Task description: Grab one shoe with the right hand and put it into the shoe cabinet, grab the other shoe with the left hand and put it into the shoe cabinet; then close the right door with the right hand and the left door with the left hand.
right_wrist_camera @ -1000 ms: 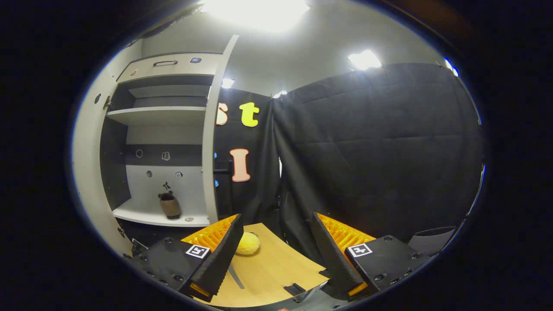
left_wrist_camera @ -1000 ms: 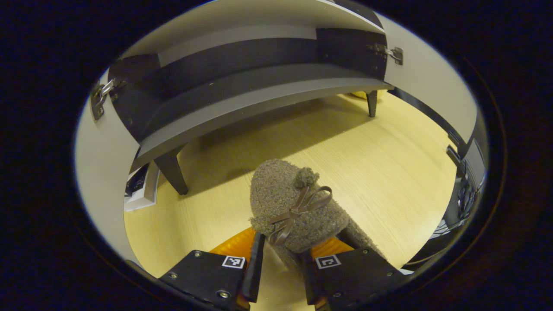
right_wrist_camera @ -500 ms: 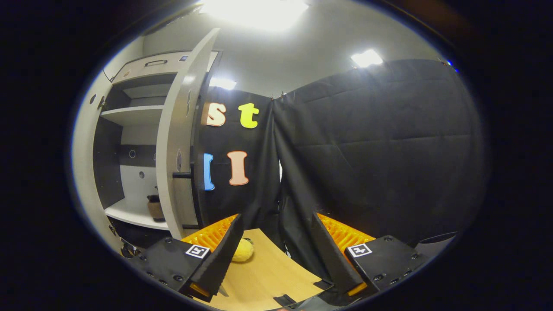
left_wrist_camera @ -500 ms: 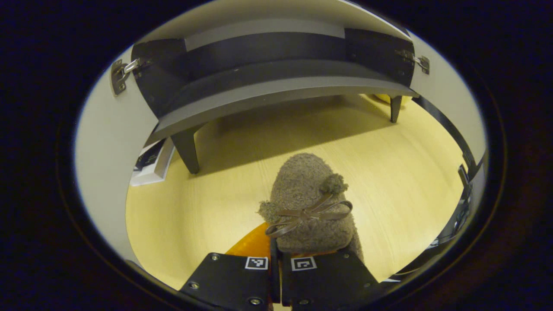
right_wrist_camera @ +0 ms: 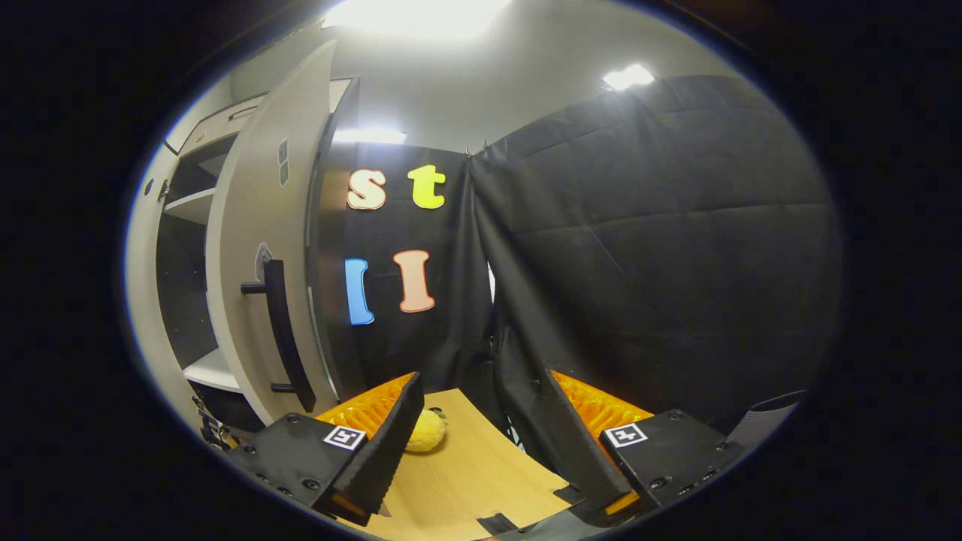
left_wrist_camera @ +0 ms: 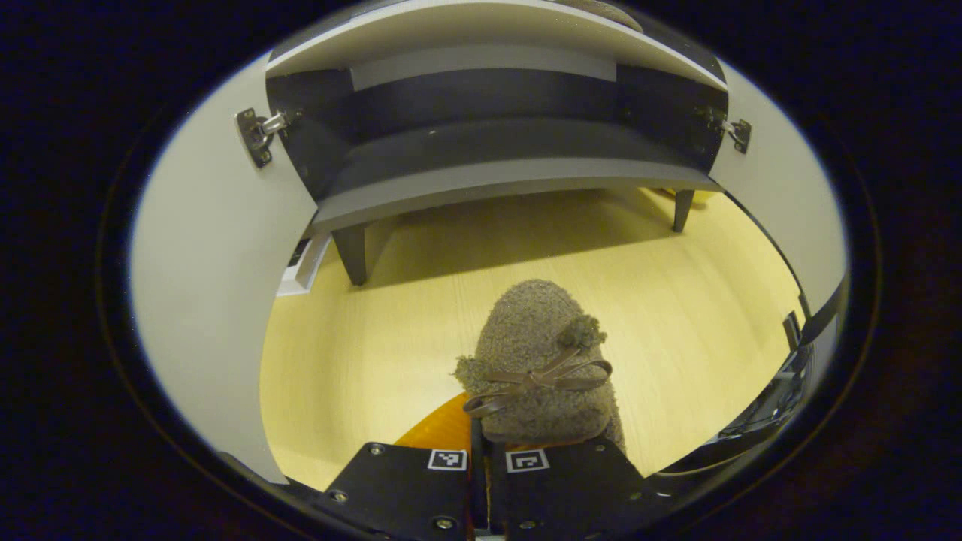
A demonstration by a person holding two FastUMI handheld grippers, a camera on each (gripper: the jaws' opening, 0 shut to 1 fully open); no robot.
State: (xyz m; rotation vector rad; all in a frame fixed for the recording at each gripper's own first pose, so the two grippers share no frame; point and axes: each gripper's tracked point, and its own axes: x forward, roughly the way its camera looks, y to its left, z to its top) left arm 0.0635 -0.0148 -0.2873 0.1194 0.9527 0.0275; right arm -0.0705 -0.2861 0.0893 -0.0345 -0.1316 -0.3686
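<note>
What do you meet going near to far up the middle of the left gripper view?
Left gripper → fuzzy brown shoe pinched between its fingers → bare wooden floor → cabinet's bottom board on dark legs → dark cabinet interior.

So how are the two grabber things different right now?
The left gripper has its jaws closed on the fuzzy brown shoe, while the right gripper has its jaws wide apart and holds nothing. The left gripper points at the shoe cabinet's bottom shelf; the right gripper points at the black cloth wall, beside the cabinet door. Both hang above the wooden floor.
</note>
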